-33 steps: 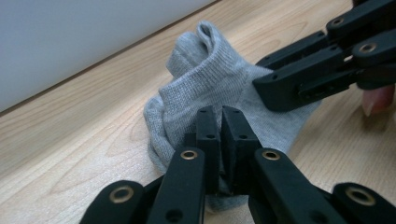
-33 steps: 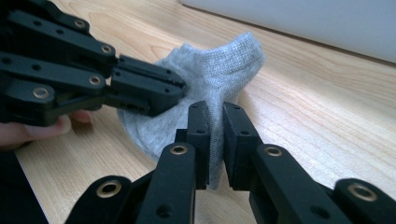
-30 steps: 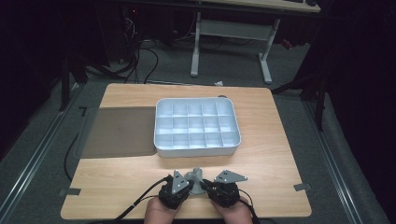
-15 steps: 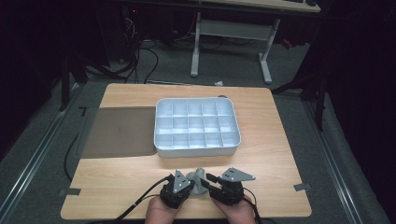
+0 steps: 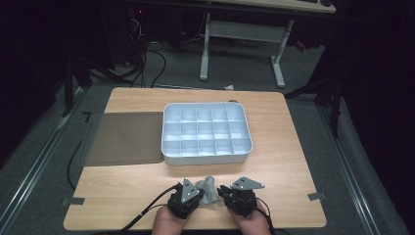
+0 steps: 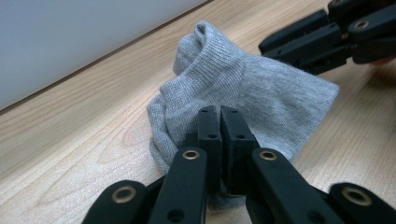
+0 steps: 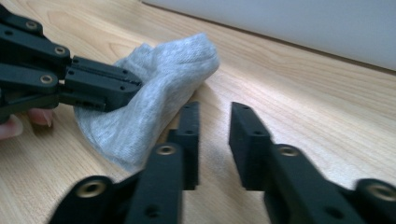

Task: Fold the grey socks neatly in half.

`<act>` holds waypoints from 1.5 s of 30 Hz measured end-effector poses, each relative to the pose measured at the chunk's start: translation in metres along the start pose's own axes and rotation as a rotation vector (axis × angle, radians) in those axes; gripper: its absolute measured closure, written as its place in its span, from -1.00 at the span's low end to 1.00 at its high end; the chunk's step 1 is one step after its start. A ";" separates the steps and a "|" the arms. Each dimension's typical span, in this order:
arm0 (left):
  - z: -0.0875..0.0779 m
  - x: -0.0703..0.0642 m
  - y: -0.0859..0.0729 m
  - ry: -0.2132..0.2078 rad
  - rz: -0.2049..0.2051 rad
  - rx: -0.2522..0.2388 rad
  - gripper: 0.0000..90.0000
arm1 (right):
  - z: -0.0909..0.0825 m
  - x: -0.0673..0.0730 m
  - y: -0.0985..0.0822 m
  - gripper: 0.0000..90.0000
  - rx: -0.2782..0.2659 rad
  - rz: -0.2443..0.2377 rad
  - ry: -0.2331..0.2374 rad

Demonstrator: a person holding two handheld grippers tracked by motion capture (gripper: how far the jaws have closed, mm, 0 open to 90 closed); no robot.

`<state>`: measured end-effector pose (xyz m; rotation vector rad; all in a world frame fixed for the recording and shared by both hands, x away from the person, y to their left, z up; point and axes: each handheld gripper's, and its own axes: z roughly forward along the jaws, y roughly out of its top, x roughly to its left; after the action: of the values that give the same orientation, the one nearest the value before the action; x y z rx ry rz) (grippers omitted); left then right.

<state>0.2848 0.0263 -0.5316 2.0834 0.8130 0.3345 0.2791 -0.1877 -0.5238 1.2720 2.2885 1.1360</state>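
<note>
A small grey sock (image 5: 209,188) lies crumpled on the wooden table (image 5: 293,161) near its front edge, between my two grippers. My left gripper (image 6: 220,116) is shut on the near edge of the sock (image 6: 252,84), with the jaws pressed together over the fabric. In the high view the left gripper (image 5: 198,195) reaches the sock from the left. My right gripper (image 7: 215,112) has just been closing. Its jaws stand a little apart over bare wood, with nothing between them. The sock (image 7: 159,88) lies just left of its left jaw. In the high view the right gripper (image 5: 221,192) sits at the sock's right side.
A white tray (image 5: 205,159) divided into several compartments stands in the middle of the table, just beyond the sock. A dark mat (image 5: 125,137) lies to its left. Cables trail from both grippers toward the front edge, where the person's hands come in.
The right gripper has shifted very slightly beside the sock. The left gripper and the sock have stayed where they were.
</note>
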 end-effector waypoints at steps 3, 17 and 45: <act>0.000 0.000 0.000 0.000 0.000 -0.002 0.93 | 0.001 0.002 -0.001 0.92 0.002 -0.010 0.000; 0.000 0.001 0.000 -0.009 -0.010 -0.004 0.93 | 0.010 0.017 0.008 1.00 -0.020 -0.049 0.052; -0.027 0.009 0.005 -0.018 -0.037 -0.124 0.59 | 0.009 0.014 0.007 1.00 -0.055 -0.045 0.048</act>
<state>0.2805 0.0470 -0.5120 1.9508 0.7997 0.3372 0.2804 -0.1700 -0.5230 1.1797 2.2916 1.2178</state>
